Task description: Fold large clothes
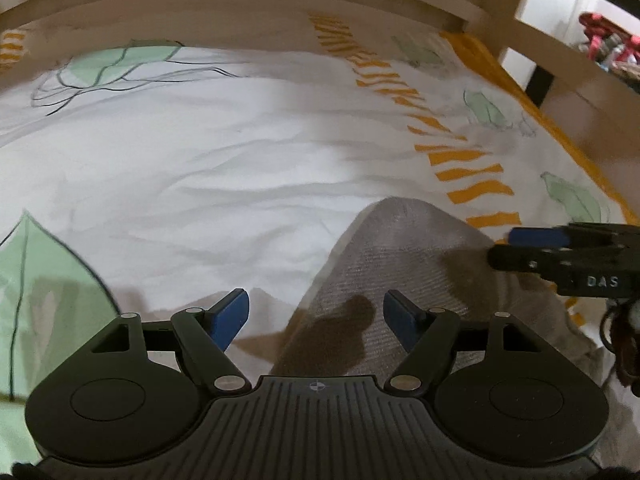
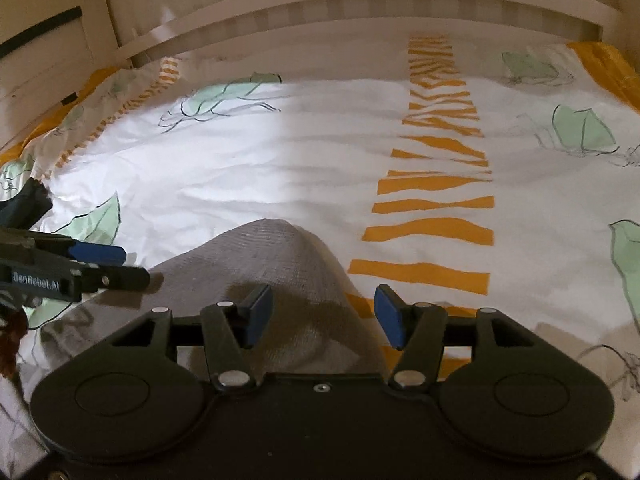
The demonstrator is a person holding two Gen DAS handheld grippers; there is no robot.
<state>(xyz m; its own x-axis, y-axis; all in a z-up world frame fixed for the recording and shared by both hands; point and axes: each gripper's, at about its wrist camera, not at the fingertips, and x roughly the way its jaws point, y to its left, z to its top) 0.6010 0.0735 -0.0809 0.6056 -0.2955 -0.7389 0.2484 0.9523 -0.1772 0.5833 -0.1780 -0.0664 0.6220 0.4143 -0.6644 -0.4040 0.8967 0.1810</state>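
A grey knitted garment [image 1: 400,256] lies on the bed, its rounded end pointing away from me; it also shows in the right wrist view [image 2: 272,256]. My left gripper [image 1: 316,316] is open, jaws wide apart, hovering over the garment's left edge and holding nothing. My right gripper [image 2: 323,314] is open over the garment's right edge, also empty. Each gripper shows in the other's view: the right one [image 1: 520,246] at the garment's right side, the left one [image 2: 120,264] at its left side.
The garment lies on a white bedsheet [image 1: 200,152] printed with green leaves and an orange striped band [image 2: 436,208]. A pale wooden bed frame [image 2: 320,4] runs along the far side. A dark item [image 2: 28,204] lies at the sheet's left edge.
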